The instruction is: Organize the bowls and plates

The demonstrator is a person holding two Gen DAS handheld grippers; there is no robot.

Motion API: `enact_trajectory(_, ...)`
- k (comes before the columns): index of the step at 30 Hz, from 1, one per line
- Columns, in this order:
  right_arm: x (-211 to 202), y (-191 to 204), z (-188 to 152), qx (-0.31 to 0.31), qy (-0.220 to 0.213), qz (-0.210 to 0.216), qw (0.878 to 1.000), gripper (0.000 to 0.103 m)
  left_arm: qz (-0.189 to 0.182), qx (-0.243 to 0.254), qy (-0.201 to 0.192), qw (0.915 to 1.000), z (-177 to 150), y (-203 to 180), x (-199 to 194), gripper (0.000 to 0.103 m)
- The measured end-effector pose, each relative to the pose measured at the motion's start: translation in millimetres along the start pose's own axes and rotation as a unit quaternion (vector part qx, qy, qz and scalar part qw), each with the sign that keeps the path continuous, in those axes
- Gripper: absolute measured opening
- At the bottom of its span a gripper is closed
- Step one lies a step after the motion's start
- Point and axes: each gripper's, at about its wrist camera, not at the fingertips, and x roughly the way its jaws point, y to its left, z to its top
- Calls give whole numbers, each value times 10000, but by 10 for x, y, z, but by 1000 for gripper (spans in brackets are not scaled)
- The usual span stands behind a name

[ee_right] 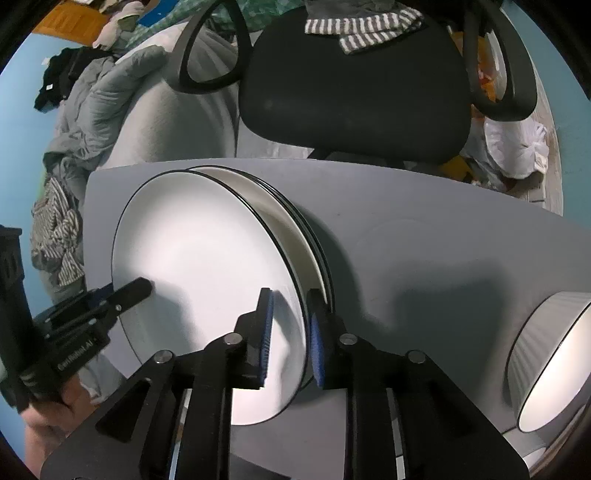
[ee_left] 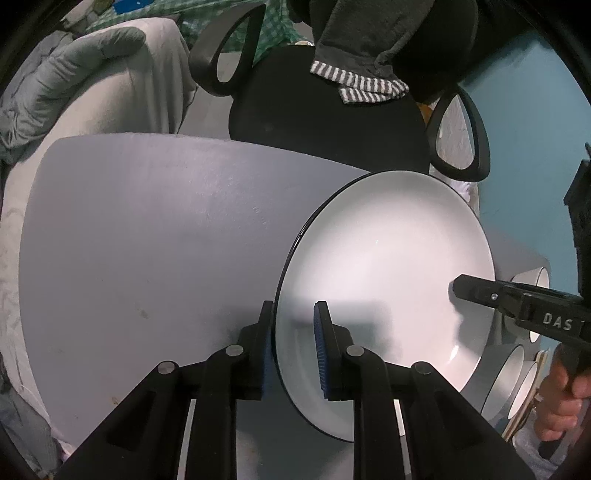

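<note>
white plate (ee_right: 207, 280) rim between both grippers' blue pads.

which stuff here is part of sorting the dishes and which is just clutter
Part of the job: top plate, plates under it, bowl, left tongs, right tongs.

Just lying about: office chair, striped cloth, grey duvet, white bag.

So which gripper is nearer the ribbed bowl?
Right. The right gripper is at the plate's edge facing the bowl; the left gripper is at the plate's opposite edge, farther away.
</note>
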Motion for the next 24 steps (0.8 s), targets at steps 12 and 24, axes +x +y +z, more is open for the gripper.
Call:
enact_trajectory(12,61,134,96,252,630,-344,9971,52,-119,-286,150,9994,-9,35,34,21)
enact_trajectory(24,42,286,57,127,694,-722,9949,66,-184,-243,58,9995,-146,-104,-109,42)
